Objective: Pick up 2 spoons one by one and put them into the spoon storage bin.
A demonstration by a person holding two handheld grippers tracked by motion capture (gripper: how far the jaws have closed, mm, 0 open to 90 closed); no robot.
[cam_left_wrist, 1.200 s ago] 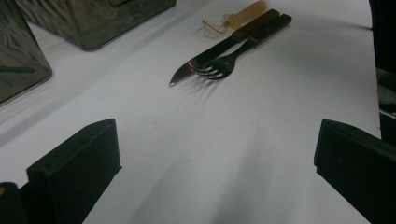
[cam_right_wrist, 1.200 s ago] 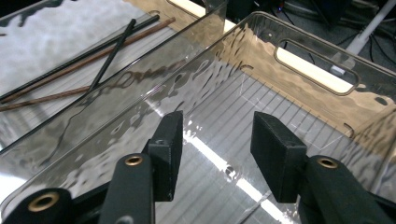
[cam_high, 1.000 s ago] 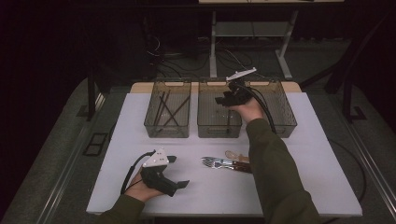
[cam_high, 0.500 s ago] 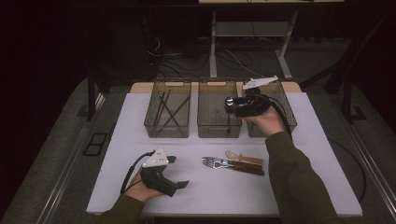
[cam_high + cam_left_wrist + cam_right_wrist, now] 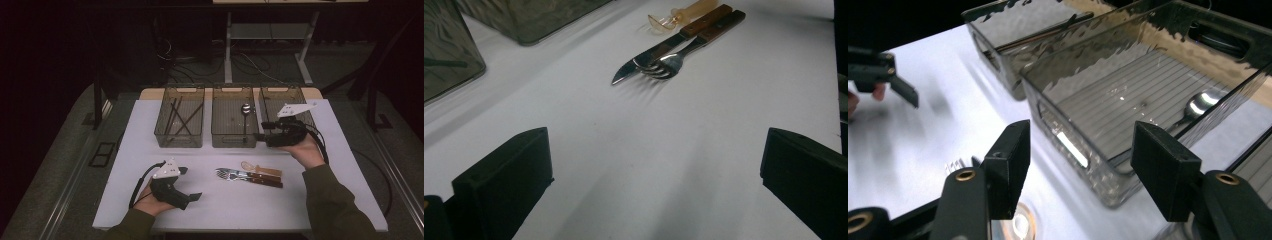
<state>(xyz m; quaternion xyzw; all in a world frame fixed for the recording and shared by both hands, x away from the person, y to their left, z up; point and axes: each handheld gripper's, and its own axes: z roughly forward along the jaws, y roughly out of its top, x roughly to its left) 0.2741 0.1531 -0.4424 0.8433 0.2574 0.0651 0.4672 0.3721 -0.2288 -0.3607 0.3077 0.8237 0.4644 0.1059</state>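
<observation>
The spoon [image 5: 245, 108] lay in the middle bin [image 5: 234, 142], sorted apart; at its 4 o'clock the right gripper [image 5: 261, 131], jaws empty, just widening; left gripper [image 5: 192, 184] wide, idle.

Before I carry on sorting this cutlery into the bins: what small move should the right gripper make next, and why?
Probably bring the right gripper, jaws open and empty, down toward the cutlery pile: the fork, knife and plastic spoon lie unsorted on the table, while a metal spoon already rests in the middle bin.

The spoon [image 5: 1200, 106] handle is hidden behind the middle bin's [image 5: 1083, 150] wall.
</observation>
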